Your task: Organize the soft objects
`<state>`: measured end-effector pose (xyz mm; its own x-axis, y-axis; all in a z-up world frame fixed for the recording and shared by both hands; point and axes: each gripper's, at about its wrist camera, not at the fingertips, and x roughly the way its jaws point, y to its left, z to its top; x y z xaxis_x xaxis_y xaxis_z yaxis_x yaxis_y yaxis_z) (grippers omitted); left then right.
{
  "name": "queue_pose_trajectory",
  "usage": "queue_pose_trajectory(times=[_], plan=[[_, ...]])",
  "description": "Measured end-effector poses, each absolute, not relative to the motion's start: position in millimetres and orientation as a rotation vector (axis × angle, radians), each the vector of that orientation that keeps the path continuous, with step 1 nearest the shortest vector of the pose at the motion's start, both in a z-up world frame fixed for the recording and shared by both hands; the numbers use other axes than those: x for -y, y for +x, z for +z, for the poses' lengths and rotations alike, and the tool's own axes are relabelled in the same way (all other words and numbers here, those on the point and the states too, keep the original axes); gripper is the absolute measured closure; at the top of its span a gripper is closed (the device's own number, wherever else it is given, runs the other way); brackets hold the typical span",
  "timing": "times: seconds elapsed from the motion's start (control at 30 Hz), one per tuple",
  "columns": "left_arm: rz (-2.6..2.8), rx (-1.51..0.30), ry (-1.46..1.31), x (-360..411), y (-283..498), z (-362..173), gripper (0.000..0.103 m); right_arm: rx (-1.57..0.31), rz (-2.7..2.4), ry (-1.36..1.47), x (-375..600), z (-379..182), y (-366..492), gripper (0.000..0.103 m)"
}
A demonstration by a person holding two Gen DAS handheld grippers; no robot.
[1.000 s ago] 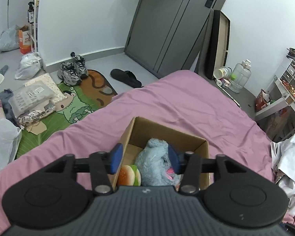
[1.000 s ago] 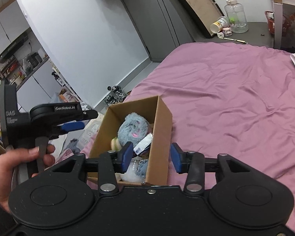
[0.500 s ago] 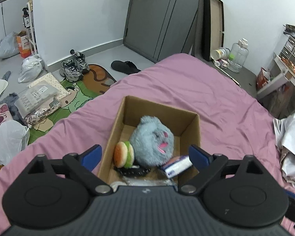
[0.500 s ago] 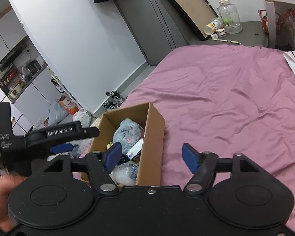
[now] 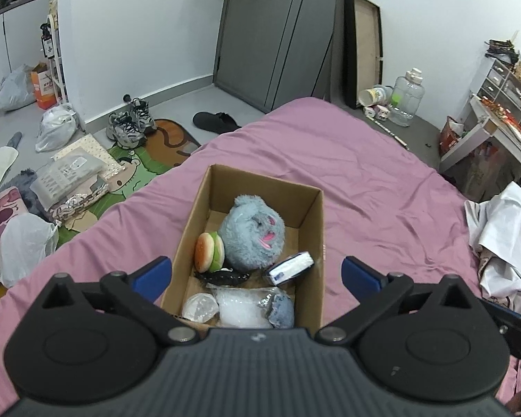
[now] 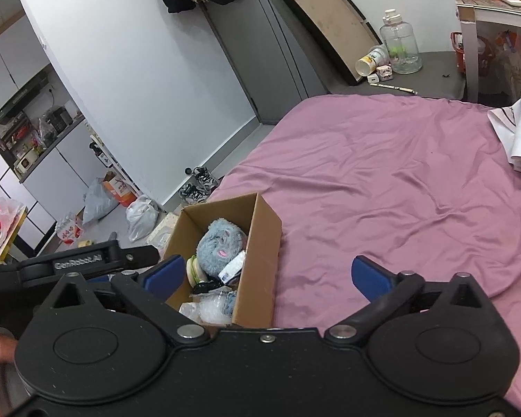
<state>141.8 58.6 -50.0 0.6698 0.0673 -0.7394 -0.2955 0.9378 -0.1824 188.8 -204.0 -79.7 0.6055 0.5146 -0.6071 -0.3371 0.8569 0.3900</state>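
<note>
Left wrist view: left gripper (image 5: 257,274) fingers spread, just opened, empty; plush (image 5: 251,232) released in box (image 5: 311,229); right gripper (image 6: 267,274) likewise, clearing.

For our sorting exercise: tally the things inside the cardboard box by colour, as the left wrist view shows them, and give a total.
Blue-grey: 2, big plush, small plush
Tan and green: 1, burger toy
White and blue: 1, packet
Black: 1, item
Clear or white: 2, bags
Total: 7

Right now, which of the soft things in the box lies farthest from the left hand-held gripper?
The blue plush, big and round with a pink mouth. It lies nearest the box's far wall; the burger toy beside it and the bags lie closer.
</note>
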Motion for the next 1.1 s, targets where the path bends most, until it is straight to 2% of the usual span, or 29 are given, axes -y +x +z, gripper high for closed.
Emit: queue_pose_trajectory(times=[1.1], plan=[[0.159, -0.77, -0.217, -42.7, 68.1, -26.2, 0.0, -0.733, 0.482, 0.203, 220.9, -85.9, 138.1, 0.0]])
